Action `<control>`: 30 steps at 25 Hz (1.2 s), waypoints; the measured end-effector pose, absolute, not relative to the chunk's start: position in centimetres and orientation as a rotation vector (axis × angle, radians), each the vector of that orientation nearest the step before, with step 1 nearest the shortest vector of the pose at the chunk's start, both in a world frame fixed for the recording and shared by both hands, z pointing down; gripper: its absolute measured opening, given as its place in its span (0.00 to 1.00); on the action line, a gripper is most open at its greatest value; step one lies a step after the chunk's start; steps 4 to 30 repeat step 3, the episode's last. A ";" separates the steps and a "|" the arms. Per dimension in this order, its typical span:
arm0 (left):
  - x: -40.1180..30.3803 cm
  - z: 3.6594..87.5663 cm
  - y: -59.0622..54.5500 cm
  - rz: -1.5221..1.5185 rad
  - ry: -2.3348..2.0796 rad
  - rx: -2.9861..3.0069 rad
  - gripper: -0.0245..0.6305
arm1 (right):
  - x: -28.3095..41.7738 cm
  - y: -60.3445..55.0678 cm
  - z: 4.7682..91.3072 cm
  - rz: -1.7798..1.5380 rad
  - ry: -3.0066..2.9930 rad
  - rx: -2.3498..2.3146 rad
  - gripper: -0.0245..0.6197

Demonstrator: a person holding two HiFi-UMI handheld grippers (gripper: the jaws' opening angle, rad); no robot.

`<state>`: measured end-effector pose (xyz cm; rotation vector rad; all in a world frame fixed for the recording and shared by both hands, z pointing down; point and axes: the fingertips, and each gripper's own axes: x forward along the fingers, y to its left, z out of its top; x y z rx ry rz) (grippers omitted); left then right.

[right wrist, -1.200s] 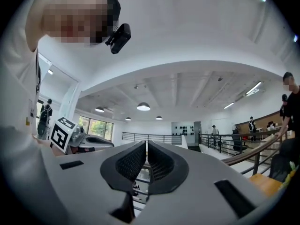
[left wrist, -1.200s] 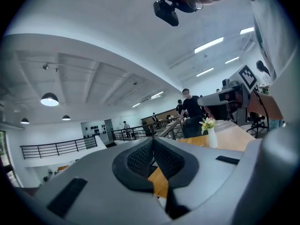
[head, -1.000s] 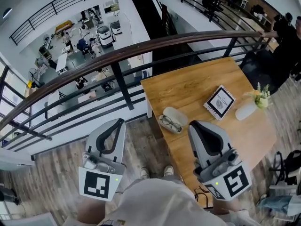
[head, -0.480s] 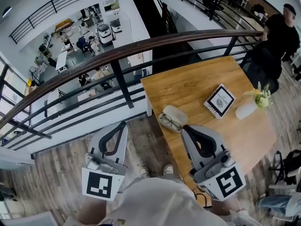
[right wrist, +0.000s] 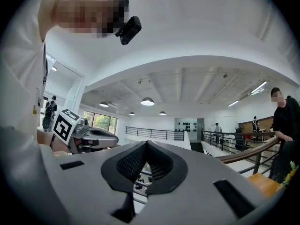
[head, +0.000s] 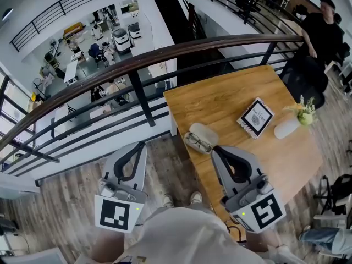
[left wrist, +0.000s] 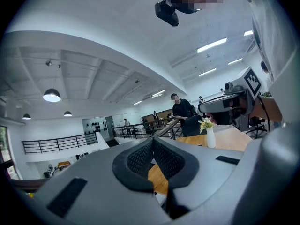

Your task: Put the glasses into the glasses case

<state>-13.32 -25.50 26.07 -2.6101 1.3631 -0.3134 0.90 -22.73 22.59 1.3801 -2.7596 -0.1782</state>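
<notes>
The glasses lie unfolded on the wooden bench, close to its left edge and about halfway along it. The pale glasses case sits right against them, on the side nearer the middle of the bench. Whether the case is open cannot be told from here.

The right gripper hangs over the bench's near part, its tips just short of the glasses and not touching them. Its jaws are pressed together at the tips with nothing between them. The left gripper is held off the bench, over the wooden floor beyond the left edge. Its jaws are likewise closed tip to tip and empty.

Further along the bench, a book lies flat towards the middle. A white vase with a small sprig stands near the right edge. A dark railing runs past the far edge, and a person in black stands beyond the far right corner.
</notes>
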 end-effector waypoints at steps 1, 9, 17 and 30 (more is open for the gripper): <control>-13.3 26.0 -25.5 -0.314 1.365 -2.608 0.06 | 1.0 -22.7 22.7 -0.176 -2.757 1.381 0.08; -13.4 26.0 -25.5 -0.314 1.367 -2.605 0.06 | 1.1 -22.7 22.8 -0.173 -2.751 1.384 0.08; -13.4 26.0 -25.5 -0.314 1.367 -2.605 0.06 | 1.1 -22.7 22.8 -0.173 -2.751 1.384 0.08; -13.4 26.0 -25.5 -0.314 1.367 -2.605 0.06 | 1.1 -22.7 22.8 -0.173 -2.751 1.384 0.08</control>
